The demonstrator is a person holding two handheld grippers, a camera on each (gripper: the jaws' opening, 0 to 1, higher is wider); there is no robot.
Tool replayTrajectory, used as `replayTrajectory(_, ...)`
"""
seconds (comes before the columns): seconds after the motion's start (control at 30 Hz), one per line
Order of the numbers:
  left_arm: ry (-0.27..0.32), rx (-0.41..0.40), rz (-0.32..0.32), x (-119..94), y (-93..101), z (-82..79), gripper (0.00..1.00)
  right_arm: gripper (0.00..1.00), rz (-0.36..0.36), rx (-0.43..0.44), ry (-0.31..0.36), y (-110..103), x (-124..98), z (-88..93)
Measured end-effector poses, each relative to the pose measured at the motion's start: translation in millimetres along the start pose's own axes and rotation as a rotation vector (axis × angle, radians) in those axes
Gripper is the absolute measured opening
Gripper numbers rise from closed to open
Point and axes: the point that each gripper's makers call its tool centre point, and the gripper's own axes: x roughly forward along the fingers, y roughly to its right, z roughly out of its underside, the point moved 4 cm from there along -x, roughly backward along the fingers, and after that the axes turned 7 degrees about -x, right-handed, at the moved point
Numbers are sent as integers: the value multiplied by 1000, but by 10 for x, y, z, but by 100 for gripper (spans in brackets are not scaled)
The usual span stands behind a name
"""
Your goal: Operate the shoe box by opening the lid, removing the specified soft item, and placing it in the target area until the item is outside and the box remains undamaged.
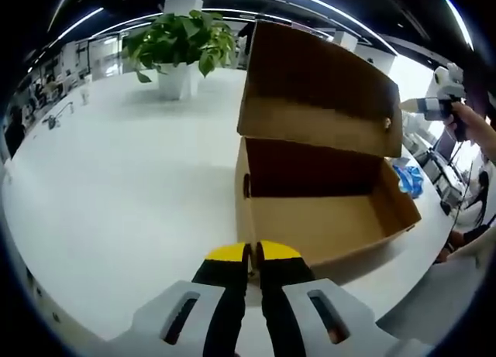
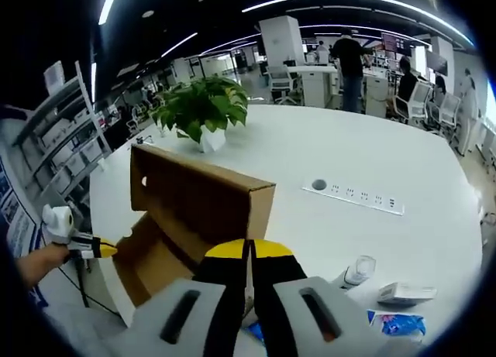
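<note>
The brown cardboard shoe box [image 1: 325, 225] stands on the white table with its lid [image 1: 318, 86] raised upright; the part of its inside that shows is bare cardboard. My left gripper [image 1: 252, 252] is shut at the box's near corner, and the cardboard rim seems pinched between its yellow tips. Seen from the right gripper view, the left gripper [image 2: 105, 250] meets the box [image 2: 155, 264] at its edge. My right gripper [image 2: 249, 250] is shut at the free edge of the lid [image 2: 201, 198]. The right gripper [image 1: 411, 105], held by a hand, touches the lid's side.
A potted plant [image 1: 182, 47] stands on the round white table [image 1: 116, 187] behind the box. Beside the box lie a blue-and-white packet [image 2: 395, 324], a small white box [image 2: 399, 293] and a small bottle [image 2: 358, 270]. A power strip [image 2: 353, 194] is set in the tabletop. People stand at the far desks.
</note>
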Motion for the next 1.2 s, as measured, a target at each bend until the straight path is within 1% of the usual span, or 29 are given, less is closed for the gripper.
replayTrajectory(0.07, -3, 7, 0, 0, 2, -4, 2, 0, 0, 10, 9, -24, -32, 11)
replayTrajectory(0.17, -5, 7, 1, -3, 2, -7, 2, 0, 3, 0, 23, -73, -84, 39)
replayTrajectory(0.33, 4, 5, 3, -10, 0, -10, 3, 0, 6, 5, 52, -138, -153, 95)
replayTrajectory(0.5, 10, 36, 0, -25, 13, -27, 3, 0, 17, -8, 77, -210, -213, 146)
replayTrajectory(0.6, 26, 36, 2, -50, 10, -56, 2, 0, 23, -10, 92, -241, -246, 175)
replayTrajectory(0.77, 48, 40, -5, -93, 7, -118, 5, 1, 25, -24, 110, -284, -284, 225)
replayTrajectory(0.87, 83, 53, -8, -138, 22, -213, 5, 1, 21, -29, 118, -312, -317, 263)
replayTrajectory(1.0, 150, 63, -4, -232, 63, -434, 7, 1, 21, -41, 116, -357, -338, 314)
replayTrajectory(1.2, 211, 109, 6, -344, 109, -731, 10, 1, 25, -58, 123, -410, -372, 388)
